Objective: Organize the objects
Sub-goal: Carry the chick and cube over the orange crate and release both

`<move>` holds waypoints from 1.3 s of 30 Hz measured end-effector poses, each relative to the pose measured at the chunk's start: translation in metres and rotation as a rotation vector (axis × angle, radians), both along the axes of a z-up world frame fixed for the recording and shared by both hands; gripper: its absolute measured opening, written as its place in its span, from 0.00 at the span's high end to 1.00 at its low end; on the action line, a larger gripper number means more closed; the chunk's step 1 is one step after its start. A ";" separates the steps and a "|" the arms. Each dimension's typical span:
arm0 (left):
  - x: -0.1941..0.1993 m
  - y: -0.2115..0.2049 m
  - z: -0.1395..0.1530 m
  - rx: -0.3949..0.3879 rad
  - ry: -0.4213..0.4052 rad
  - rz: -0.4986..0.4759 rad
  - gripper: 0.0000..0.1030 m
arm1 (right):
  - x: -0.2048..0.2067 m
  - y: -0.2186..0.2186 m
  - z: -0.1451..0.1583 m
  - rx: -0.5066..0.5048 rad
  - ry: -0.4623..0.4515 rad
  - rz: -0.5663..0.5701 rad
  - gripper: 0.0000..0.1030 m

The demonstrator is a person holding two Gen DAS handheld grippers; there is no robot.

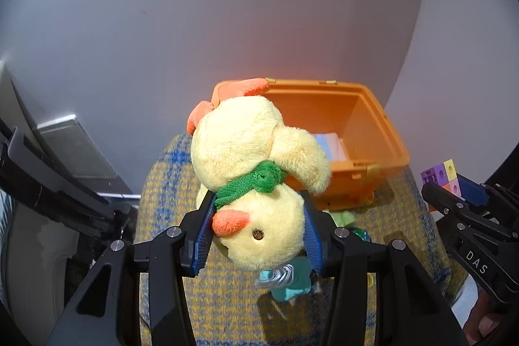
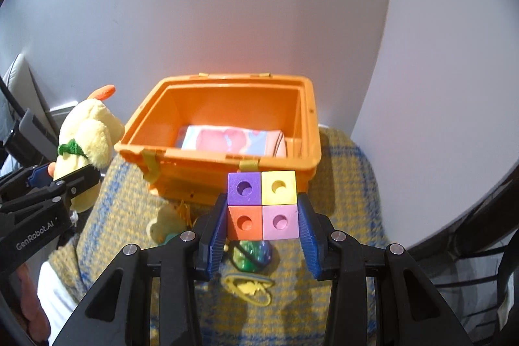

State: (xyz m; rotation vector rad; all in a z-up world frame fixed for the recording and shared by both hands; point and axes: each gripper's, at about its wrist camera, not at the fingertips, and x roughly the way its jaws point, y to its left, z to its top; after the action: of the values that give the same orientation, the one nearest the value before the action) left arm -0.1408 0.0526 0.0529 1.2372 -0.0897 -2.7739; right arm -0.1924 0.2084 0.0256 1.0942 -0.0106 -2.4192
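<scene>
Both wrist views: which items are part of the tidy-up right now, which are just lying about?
In play:
- plush duck, clamped in left gripper
- block cube, clamped in right gripper
- orange bin, open, with a folded cloth inside

Lying about on the blanket:
- green toy
- yellow ring toy
- teal toy

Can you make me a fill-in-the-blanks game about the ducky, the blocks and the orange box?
1. The left gripper holds the plush duck, whose scarf is ____.
2. The right gripper holds a block cube made of ____ colored blocks.
3. The orange bin has its top ____.

Missing words: green; four; open
</scene>
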 end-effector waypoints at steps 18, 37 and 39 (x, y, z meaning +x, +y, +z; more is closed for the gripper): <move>-0.088 -0.010 0.005 0.000 0.001 -0.054 0.54 | -0.068 -0.027 0.028 0.019 0.103 0.002 0.61; -0.165 -0.024 -0.049 0.049 -0.121 -0.038 0.54 | -0.140 -0.063 -0.003 0.037 0.040 0.009 0.61; -0.169 -0.024 -0.052 0.048 -0.128 -0.035 0.53 | -0.143 -0.065 -0.005 0.044 0.037 0.011 0.61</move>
State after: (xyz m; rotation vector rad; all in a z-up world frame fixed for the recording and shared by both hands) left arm -0.3097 0.0291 0.0007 1.4378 -0.0554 -2.7396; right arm -0.3359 0.1439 0.0203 1.0655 0.0614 -2.4400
